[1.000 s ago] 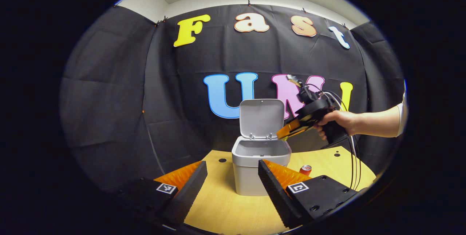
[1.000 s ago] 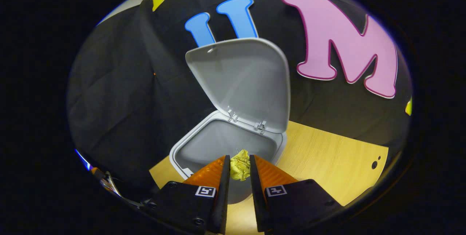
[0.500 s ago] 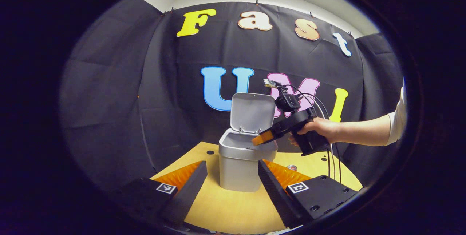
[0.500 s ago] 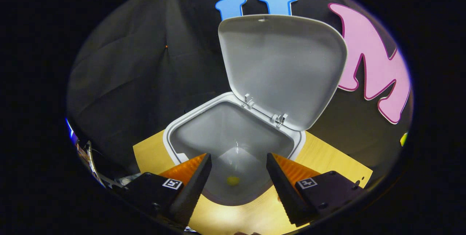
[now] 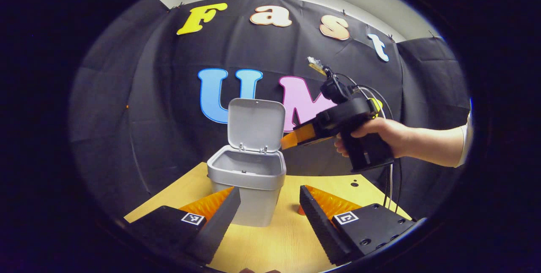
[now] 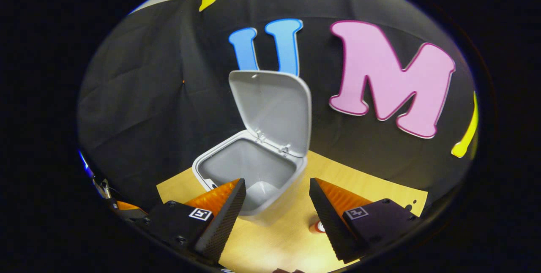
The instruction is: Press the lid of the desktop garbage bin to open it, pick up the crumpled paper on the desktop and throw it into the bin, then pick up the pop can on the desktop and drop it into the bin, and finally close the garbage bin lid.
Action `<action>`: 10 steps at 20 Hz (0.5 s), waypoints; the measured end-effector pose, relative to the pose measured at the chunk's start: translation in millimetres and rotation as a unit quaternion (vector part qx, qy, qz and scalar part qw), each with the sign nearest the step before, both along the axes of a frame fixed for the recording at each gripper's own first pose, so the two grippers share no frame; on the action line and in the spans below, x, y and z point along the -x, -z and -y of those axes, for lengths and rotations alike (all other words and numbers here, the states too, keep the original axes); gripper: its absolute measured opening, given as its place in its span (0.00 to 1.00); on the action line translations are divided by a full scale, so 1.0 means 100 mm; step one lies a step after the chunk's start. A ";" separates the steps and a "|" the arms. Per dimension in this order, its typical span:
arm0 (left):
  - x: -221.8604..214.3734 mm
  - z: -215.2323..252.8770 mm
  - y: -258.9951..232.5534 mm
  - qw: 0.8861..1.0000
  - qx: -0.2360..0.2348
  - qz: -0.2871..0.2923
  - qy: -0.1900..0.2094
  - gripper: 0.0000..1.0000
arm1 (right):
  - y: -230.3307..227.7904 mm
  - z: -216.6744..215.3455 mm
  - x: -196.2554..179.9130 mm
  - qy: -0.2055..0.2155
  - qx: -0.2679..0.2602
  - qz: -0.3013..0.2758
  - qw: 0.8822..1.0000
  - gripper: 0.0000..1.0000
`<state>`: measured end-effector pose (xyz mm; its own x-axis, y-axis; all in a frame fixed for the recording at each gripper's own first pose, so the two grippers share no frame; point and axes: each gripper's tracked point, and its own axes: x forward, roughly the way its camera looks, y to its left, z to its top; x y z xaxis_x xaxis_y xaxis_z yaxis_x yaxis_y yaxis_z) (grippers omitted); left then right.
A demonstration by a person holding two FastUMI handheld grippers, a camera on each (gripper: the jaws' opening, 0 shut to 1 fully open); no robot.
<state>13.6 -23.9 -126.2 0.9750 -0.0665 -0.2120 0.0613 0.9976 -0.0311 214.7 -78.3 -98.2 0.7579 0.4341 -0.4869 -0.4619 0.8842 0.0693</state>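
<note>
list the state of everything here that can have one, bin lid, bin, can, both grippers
bin lid: open, standing up behind the opening
garbage bin: upright on the table; what lies at the bottom cannot be told
pop can: on the table beside the bin, mostly hidden by a finger
right gripper: open, holding nothing, raised near the bin
left gripper: open, holding nothing

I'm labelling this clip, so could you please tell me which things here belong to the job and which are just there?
Job:
bin, lid raised
can, standing on the table, partly hidden
right tool, open
left tool, open

Just there:
table
black cloth wall
</note>
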 end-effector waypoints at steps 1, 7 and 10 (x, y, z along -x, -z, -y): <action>-0.08 0.11 0.11 1.000 -0.002 -0.012 0.016 0.95 | -0.09 0.15 0.05 0.010 -0.004 0.007 1.000 0.97; -0.56 0.75 0.61 0.994 0.006 -0.048 0.094 0.95 | -0.64 1.20 0.47 0.086 -0.011 0.052 0.995 0.97; -0.83 0.98 1.04 0.990 -0.013 -0.072 0.124 0.95 | -0.91 1.70 0.74 0.132 -0.009 0.071 0.989 0.97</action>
<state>96.9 -121.4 -230.0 0.8889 -0.2933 -0.3518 0.3016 0.9529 -0.0323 140.7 -247.9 -6.9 0.9063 0.2200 -0.3610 -0.2219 0.9744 0.0368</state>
